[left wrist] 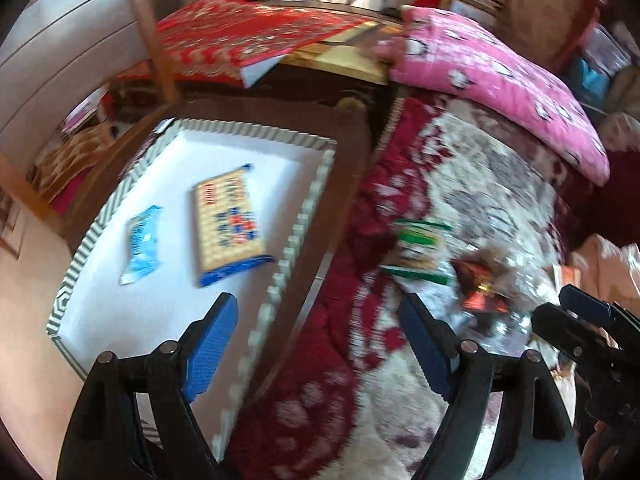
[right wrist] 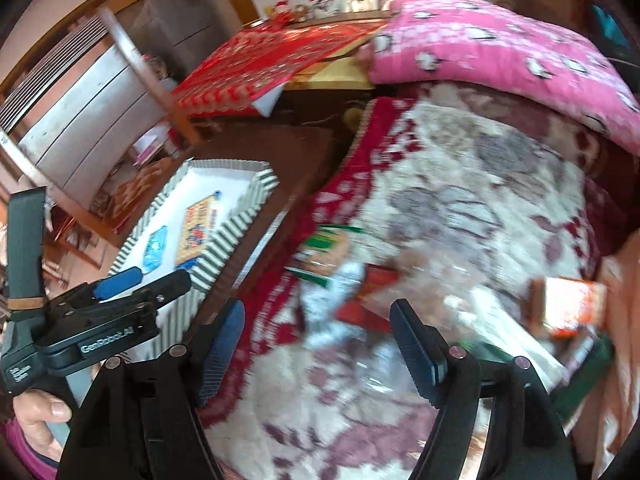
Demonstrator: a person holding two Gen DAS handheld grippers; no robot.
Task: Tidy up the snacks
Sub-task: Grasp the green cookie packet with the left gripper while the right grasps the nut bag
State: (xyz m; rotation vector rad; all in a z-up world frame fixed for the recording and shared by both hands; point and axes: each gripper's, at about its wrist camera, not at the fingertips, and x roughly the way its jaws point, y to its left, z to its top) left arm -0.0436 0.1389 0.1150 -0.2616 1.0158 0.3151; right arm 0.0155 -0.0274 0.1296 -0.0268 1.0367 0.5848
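Reaching for next snack: left gripper and right gripper jaws released, empty. Two packets lie in striped tray; loose snack pile on blanket awaits grasp.

Green-and-white striped tray, pink blanket, blue-padded black tongs

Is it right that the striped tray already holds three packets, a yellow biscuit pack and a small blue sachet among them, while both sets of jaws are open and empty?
Not quite: the striped tray holds two packets, not three: the yellow biscuit pack and the small blue sachet. The left wrist view shows this. The left gripper and right gripper are indeed open and empty.
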